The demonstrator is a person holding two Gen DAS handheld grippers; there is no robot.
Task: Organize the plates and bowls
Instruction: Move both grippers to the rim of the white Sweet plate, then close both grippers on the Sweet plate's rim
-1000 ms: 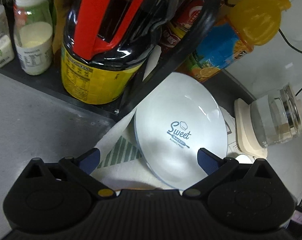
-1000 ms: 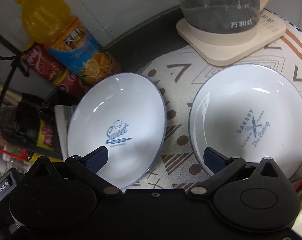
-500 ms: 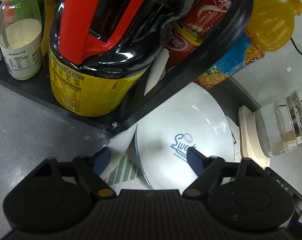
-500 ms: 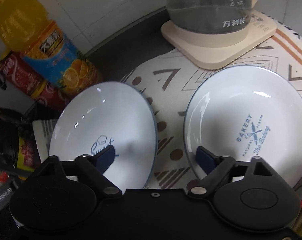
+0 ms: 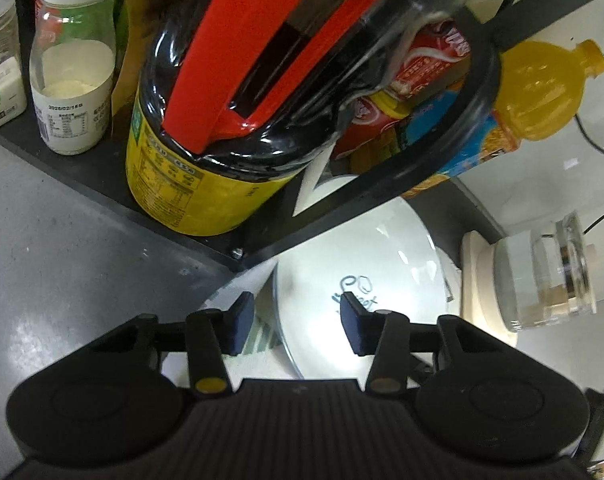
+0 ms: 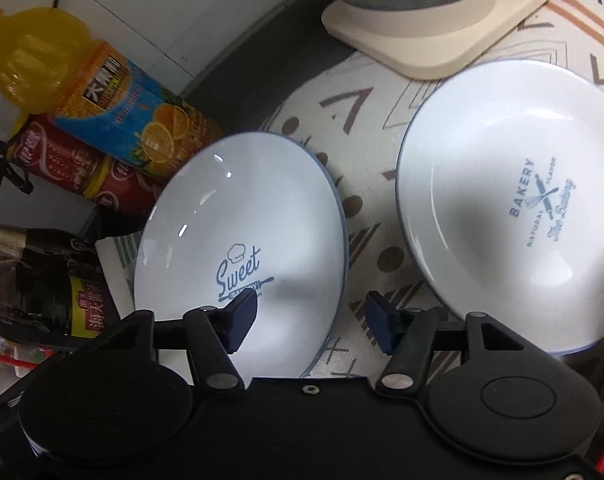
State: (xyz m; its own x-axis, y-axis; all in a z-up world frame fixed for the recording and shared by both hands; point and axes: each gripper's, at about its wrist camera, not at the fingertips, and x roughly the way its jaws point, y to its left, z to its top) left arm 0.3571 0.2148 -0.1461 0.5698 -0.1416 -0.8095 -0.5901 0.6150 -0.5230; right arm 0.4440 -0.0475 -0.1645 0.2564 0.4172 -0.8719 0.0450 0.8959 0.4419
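Both claws released, straddling opp. edges of the "Sweet" plate (image 6: 242, 256) lying on the mat: left claw (image 5: 294, 322), right claw (image 6: 311, 314). Step: grasping it. Next, prob. close on rim, lift, stack onto "Bakery" plate (image 6: 513, 200) beside it.

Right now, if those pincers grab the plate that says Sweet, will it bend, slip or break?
The Sweet plate looks like glazed ceramic, so probably stiff, not bendy. Its glossy highlights suggest a slick surface that may slip between the right tool's pads. It lies flat on the patterned mat near the Bakery plate, so a knock could chip either.
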